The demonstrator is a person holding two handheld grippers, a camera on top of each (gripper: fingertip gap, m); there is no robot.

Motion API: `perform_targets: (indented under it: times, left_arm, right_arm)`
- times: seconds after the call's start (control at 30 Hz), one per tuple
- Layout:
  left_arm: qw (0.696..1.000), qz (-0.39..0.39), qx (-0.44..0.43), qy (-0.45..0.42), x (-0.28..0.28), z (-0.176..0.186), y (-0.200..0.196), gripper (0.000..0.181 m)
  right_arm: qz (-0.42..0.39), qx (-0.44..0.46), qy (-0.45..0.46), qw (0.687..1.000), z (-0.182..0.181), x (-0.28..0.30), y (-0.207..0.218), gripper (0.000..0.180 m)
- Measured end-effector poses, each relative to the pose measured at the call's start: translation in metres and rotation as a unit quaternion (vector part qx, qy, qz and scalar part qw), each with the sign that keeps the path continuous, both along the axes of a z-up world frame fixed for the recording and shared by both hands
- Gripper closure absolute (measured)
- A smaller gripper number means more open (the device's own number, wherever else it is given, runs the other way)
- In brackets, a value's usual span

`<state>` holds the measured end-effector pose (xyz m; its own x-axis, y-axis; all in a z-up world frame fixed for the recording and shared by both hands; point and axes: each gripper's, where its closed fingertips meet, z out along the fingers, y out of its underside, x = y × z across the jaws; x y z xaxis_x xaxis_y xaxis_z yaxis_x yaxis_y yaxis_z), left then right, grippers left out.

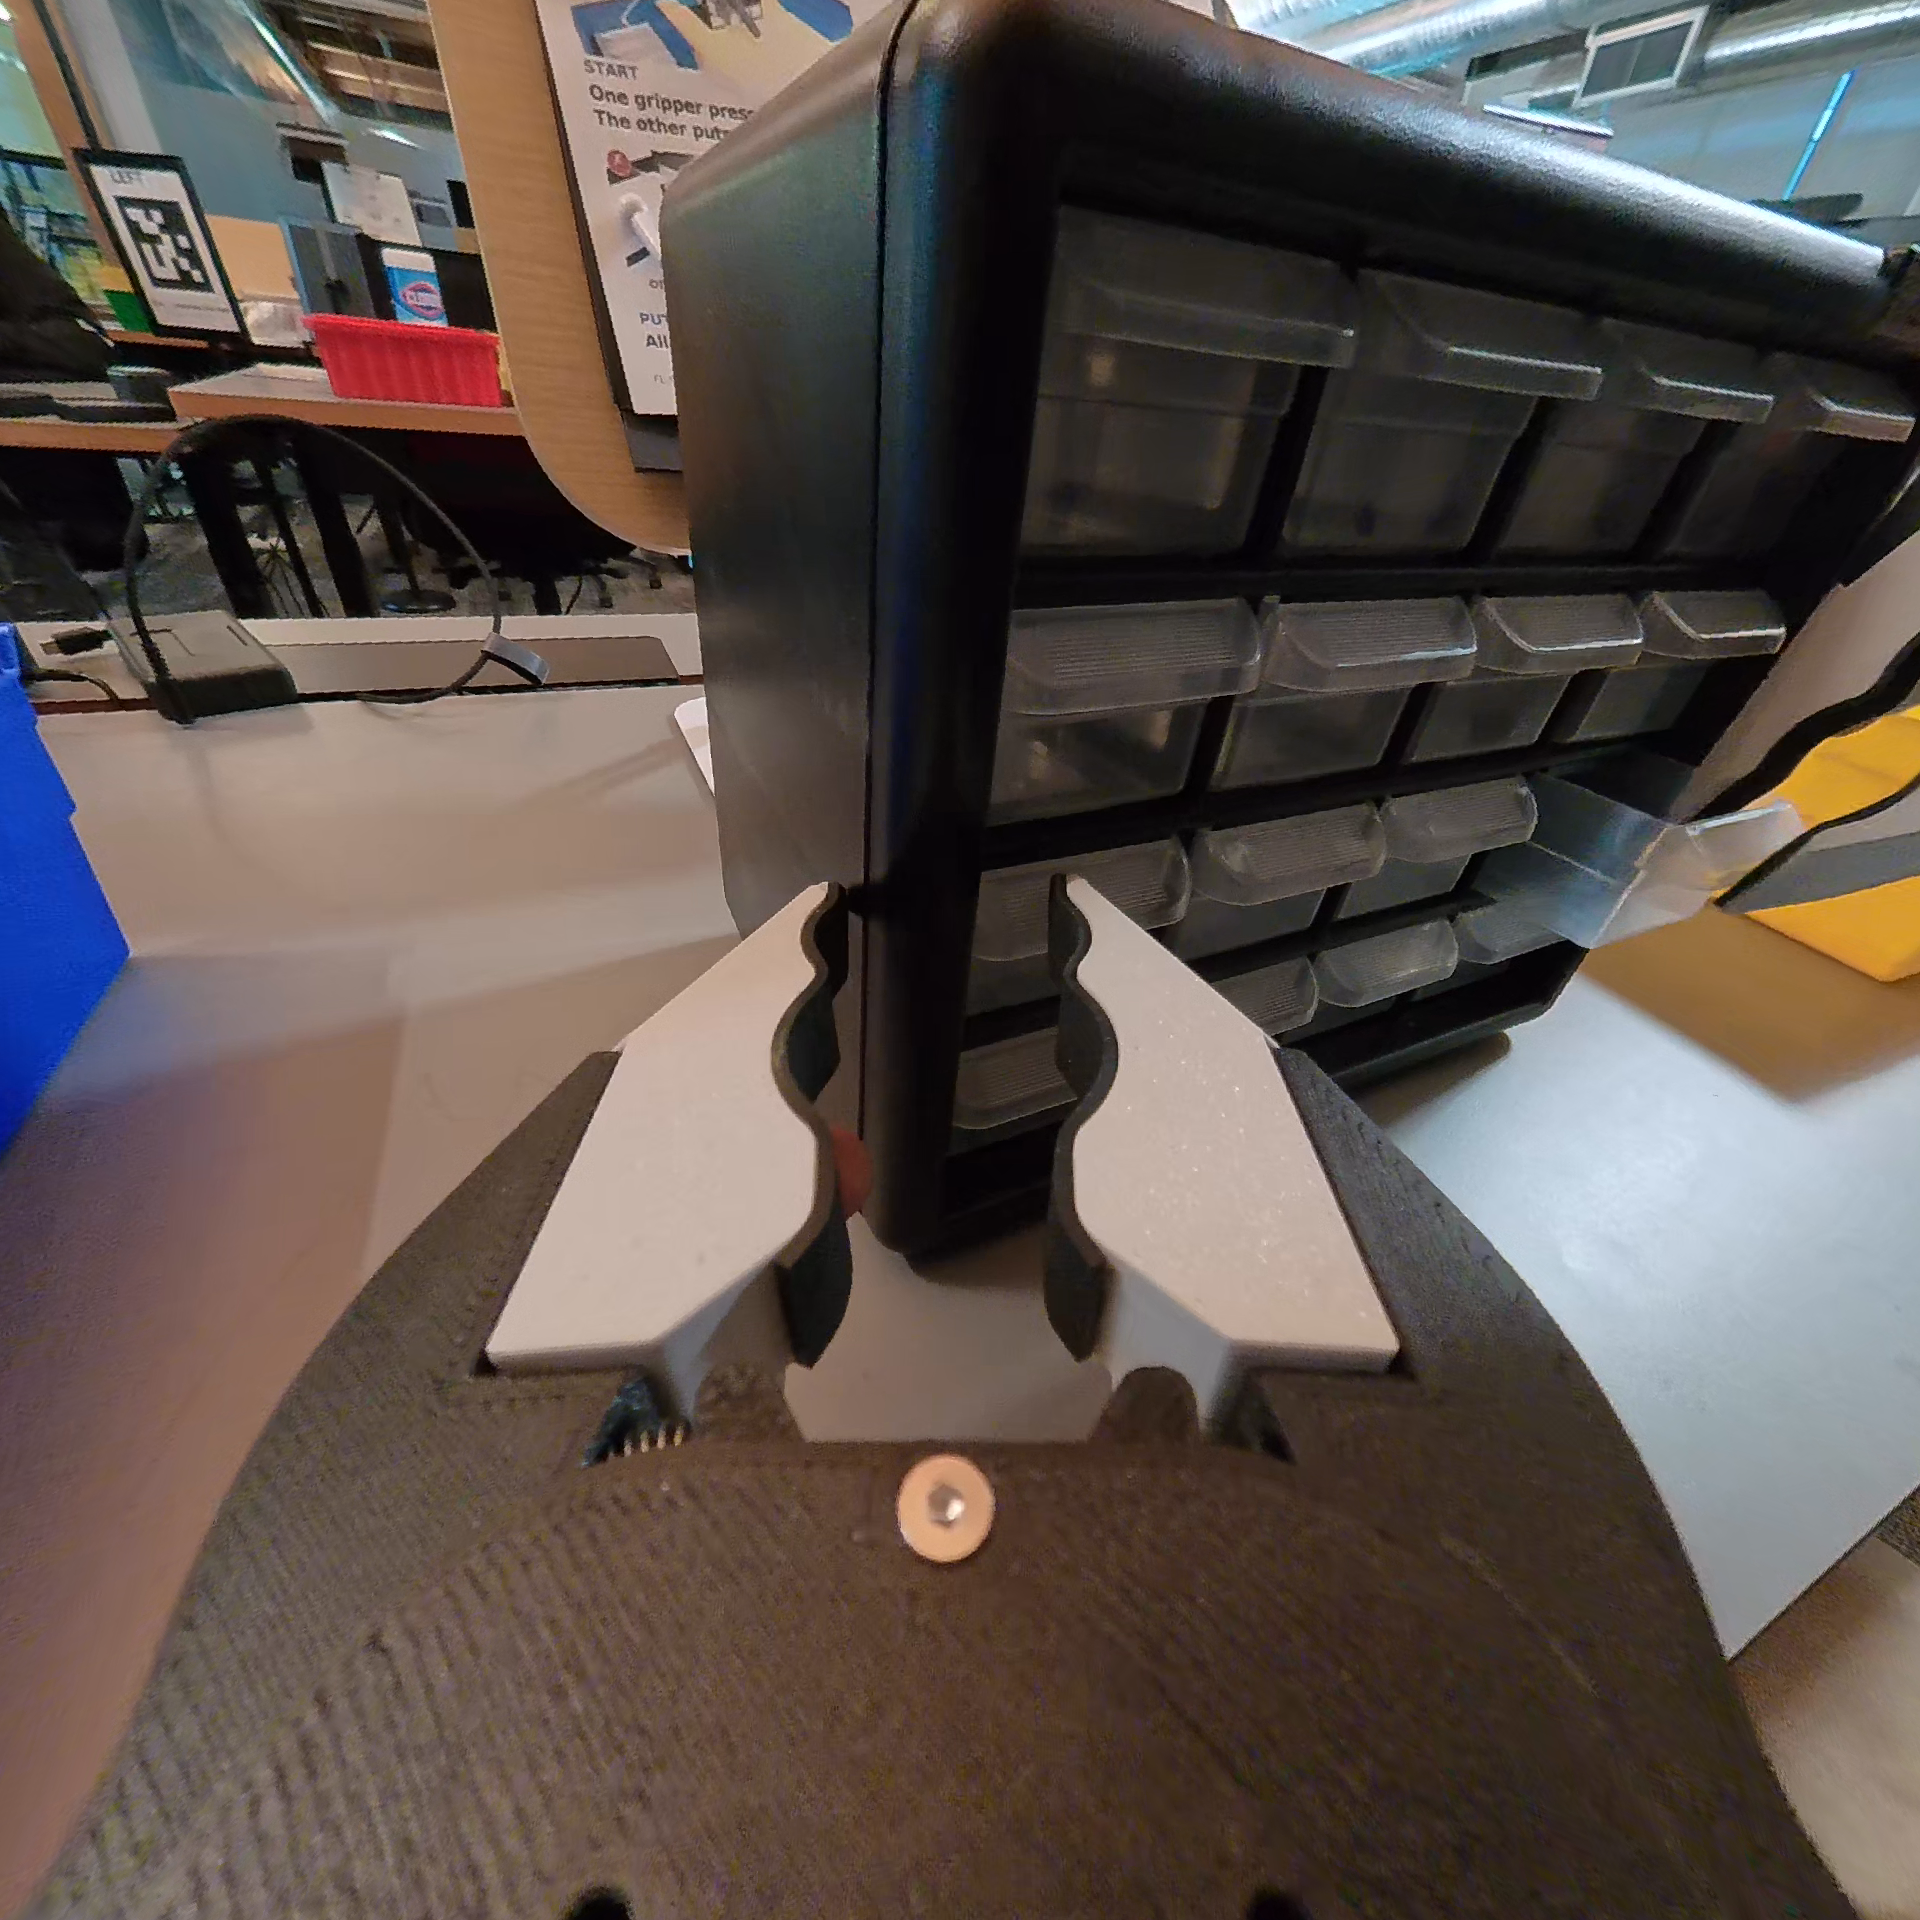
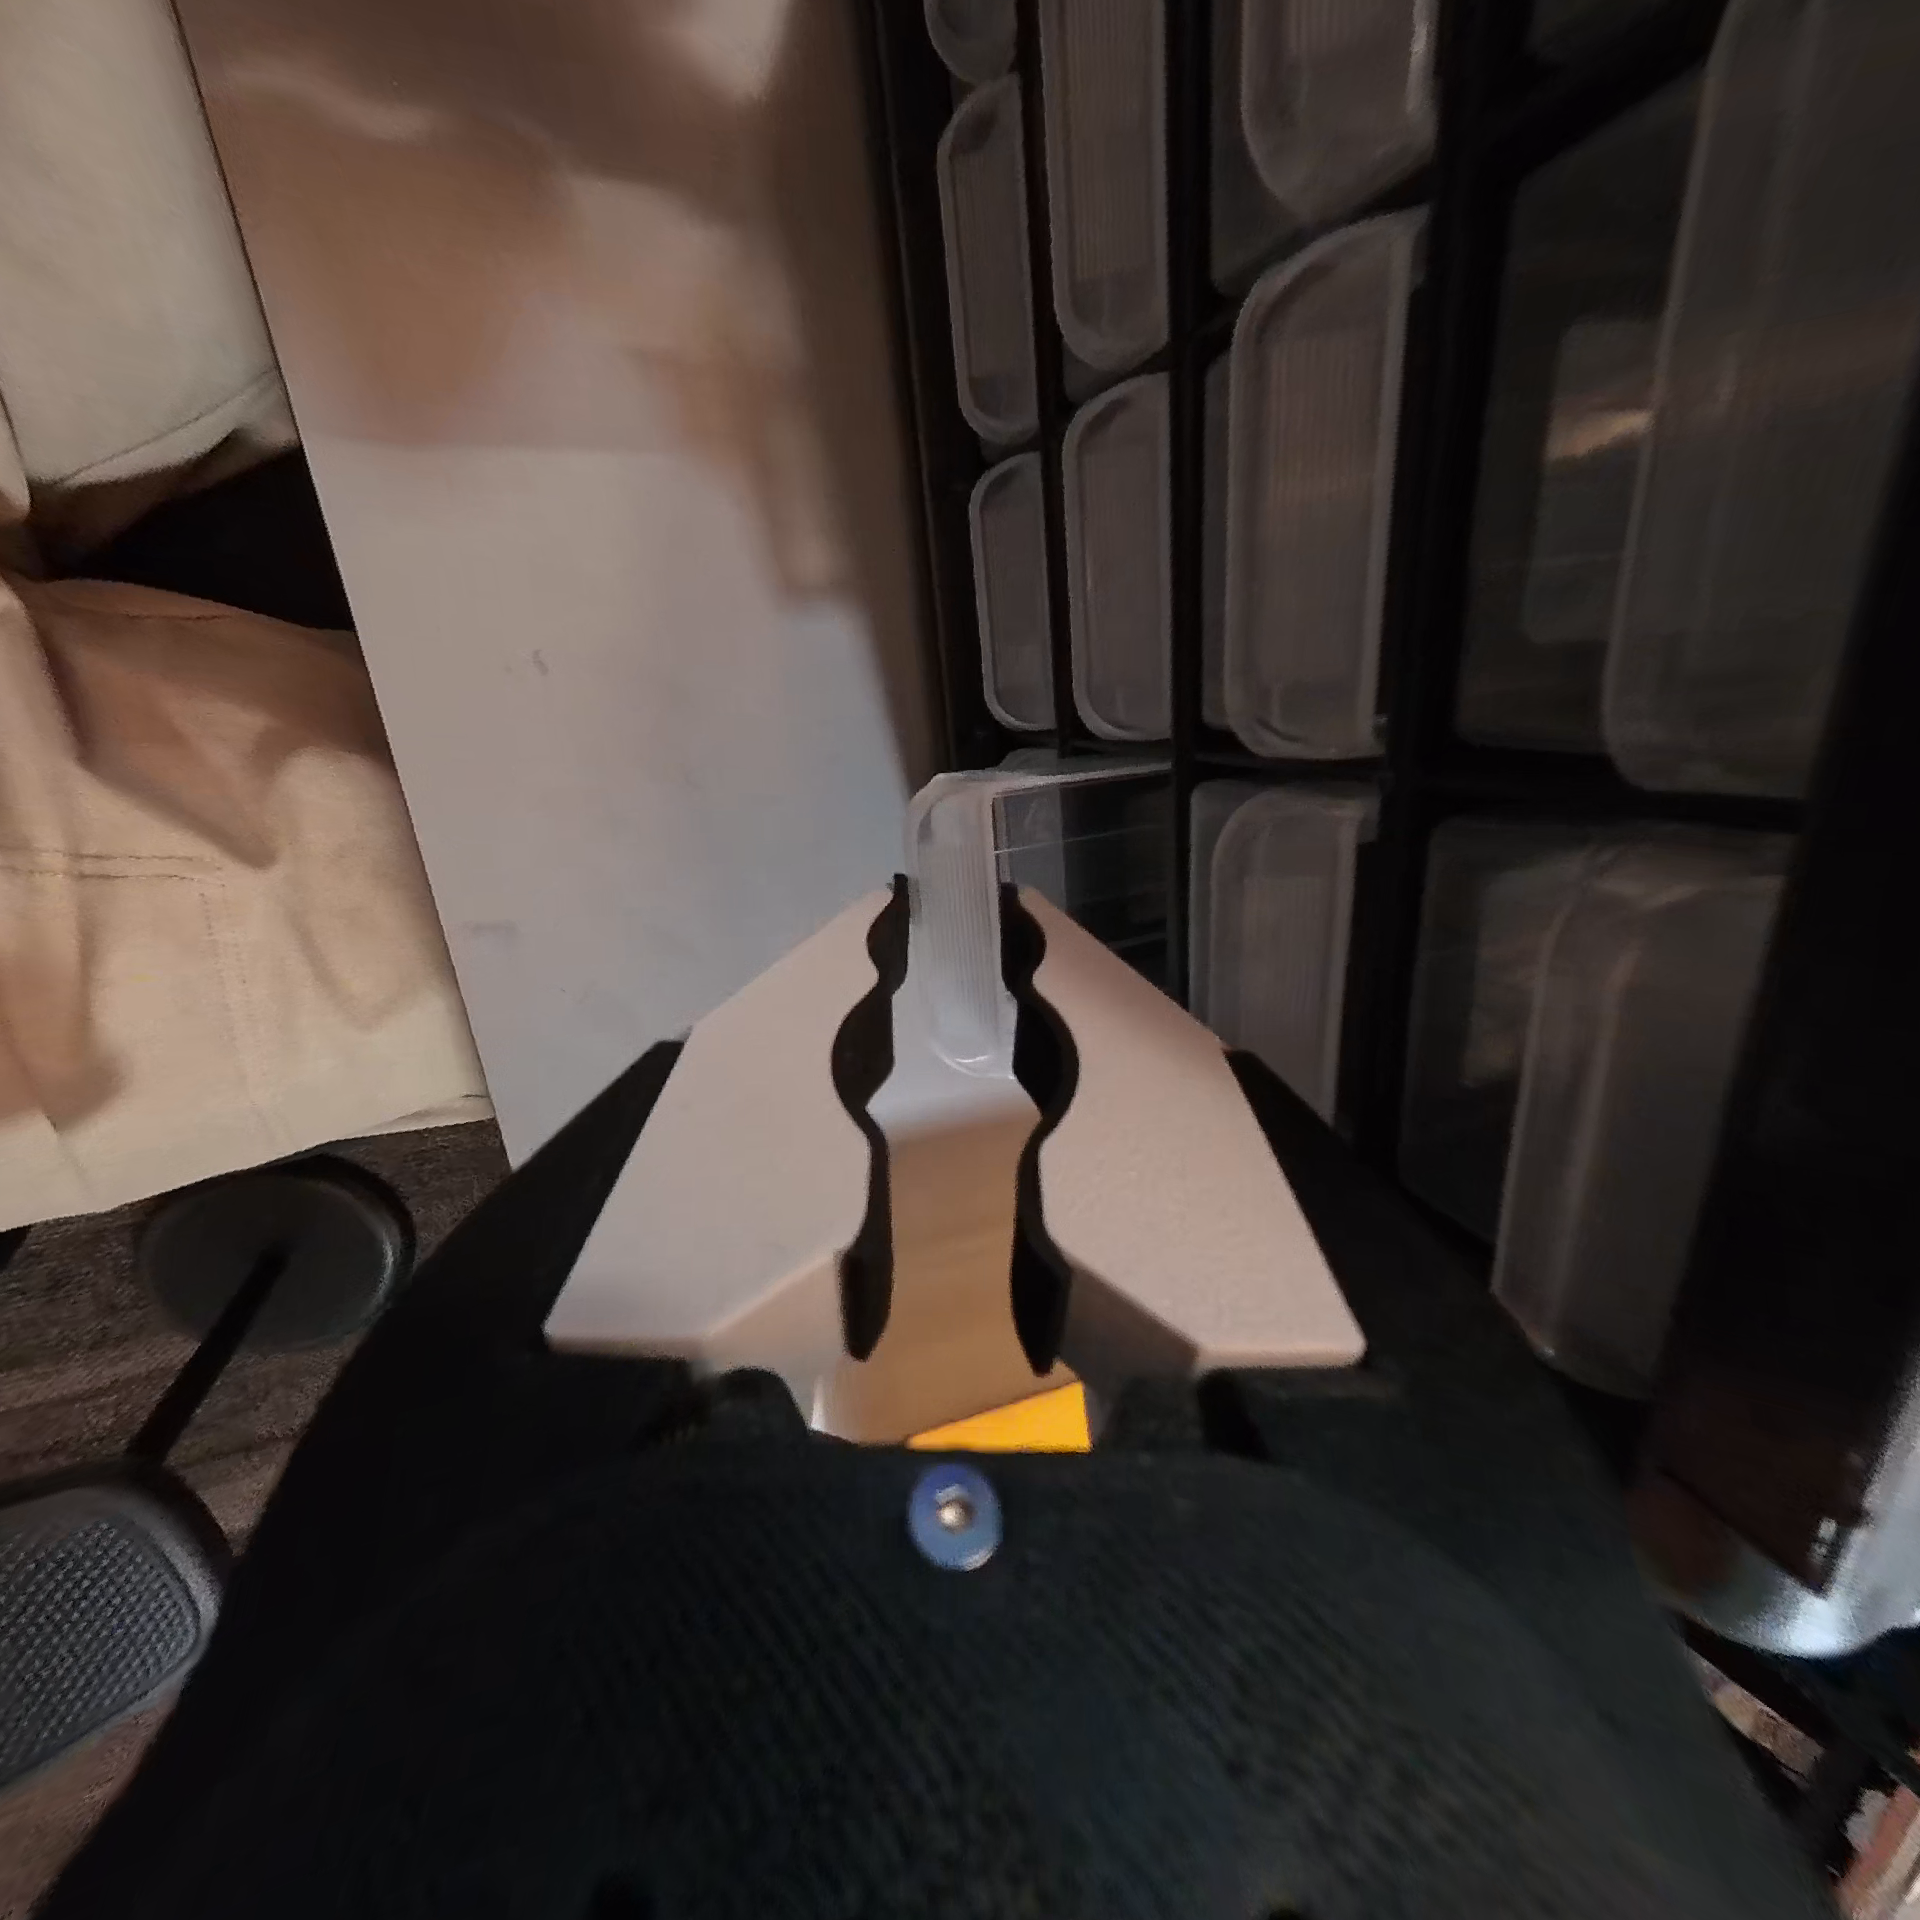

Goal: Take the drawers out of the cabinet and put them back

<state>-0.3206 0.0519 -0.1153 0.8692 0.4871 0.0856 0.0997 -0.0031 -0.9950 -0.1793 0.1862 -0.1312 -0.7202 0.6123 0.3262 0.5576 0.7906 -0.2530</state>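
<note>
The setting is a lab or workshop: ahead and to the left of the tool stand work tables (image 1: 343,405) carrying a red bin (image 1: 410,356), a printed fiducial marker board (image 1: 166,241) and an instruction poster (image 1: 655,208), with exposed ceiling ducts (image 1: 1507,42) visible upper right.

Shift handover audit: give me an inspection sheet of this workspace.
Surface: grey tabletop, bare near the cabinet.
Job's things: black drawer cabinet upright; one clear drawer partly pulled out, the others in.
Clutter: blue bin at the left, yellow bin at the right.
Grippers: left tongs straddle the cabinet's front corner, contact unclear; right tongs shut on the drawer's handle.
Cables: black cable looped behind the table.
Surroundings: red bin, poster board, desks.
</note>
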Motion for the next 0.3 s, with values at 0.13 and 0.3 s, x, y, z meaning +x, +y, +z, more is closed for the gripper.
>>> perform_targets:
  times: [0.13,0.3]
  left_arm:
    - [1.0,0.0,0.0,0.0,0.0,0.0,0.0,0.146]
    - [1.0,0.0,0.0,-0.001,0.0,0.0,0.0,0.146]
  right_arm:
    - [0.011,0.028,-0.014,0.999,-0.002,0.004,0.002,0.164]
    - [0.025,0.033,-0.028,0.999,-0.001,0.011,-0.007,0.165]
